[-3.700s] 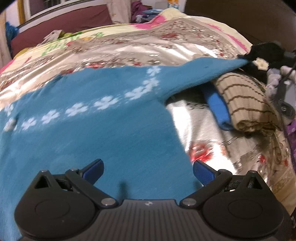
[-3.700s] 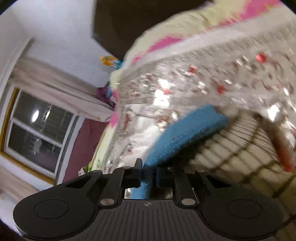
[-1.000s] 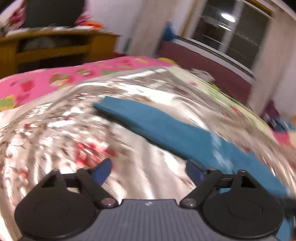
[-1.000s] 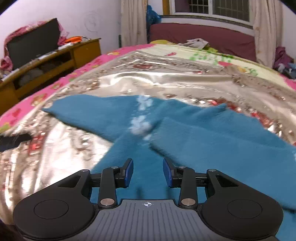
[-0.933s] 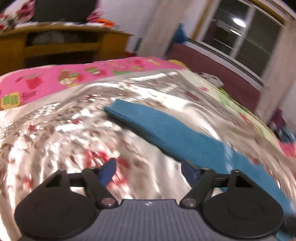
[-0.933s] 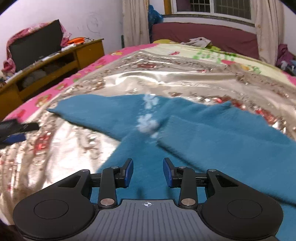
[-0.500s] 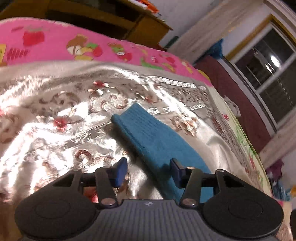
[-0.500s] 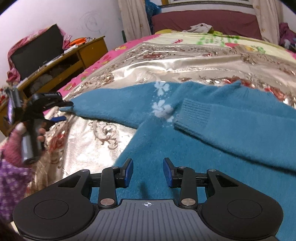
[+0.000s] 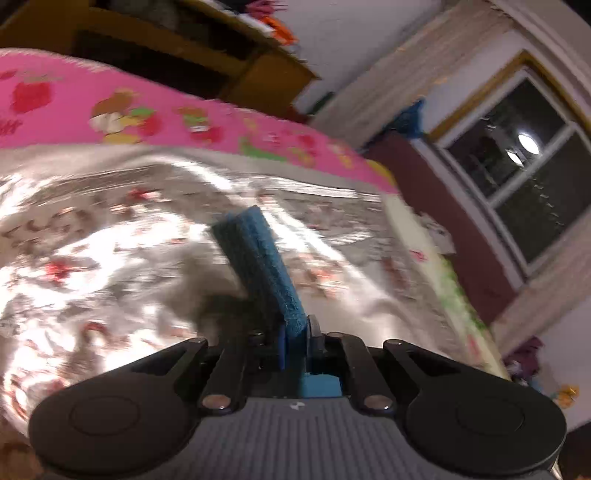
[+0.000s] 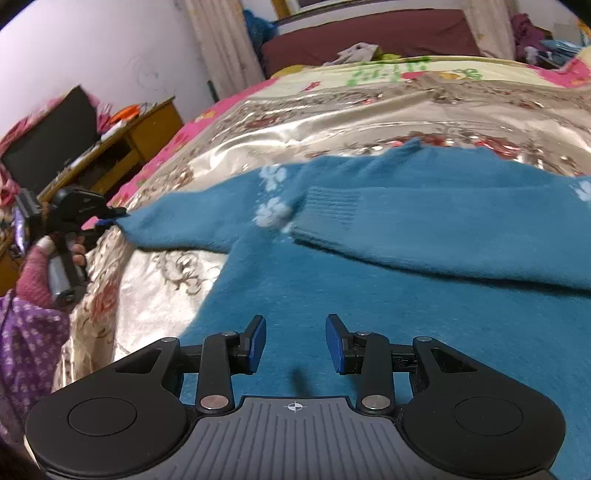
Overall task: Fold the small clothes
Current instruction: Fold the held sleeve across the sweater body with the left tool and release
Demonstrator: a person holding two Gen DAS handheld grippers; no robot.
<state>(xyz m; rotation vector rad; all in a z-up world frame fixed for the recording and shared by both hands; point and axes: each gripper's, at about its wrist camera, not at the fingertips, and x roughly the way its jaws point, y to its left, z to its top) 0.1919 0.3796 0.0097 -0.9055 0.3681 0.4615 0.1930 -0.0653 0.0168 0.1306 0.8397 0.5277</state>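
Observation:
A small blue sweater point(image 10: 369, 266) with white flower marks lies spread on the shiny floral bedspread point(image 10: 332, 114). One sleeve point(image 10: 424, 229) is folded across the body. The other sleeve point(image 10: 177, 221) stretches out to the left. My left gripper point(image 9: 297, 338) is shut on that sleeve's cuff point(image 9: 258, 258), which sticks out past the fingers; it also shows in the right wrist view point(image 10: 110, 218). My right gripper point(image 10: 295, 343) is open and empty, just above the sweater's body near its lower edge.
A wooden TV stand point(image 10: 110, 147) with a dark screen stands left of the bed. A dark red headboard point(image 10: 369, 33) and a window point(image 9: 524, 166) are at the far end. The pink bed edge point(image 9: 147, 118) runs along the left.
My left gripper moved to the outstretched sleeve's cuff, shut on it and lifted it slightly. My right gripper let go of the other sleeve, now folded across the body, and hovers open.

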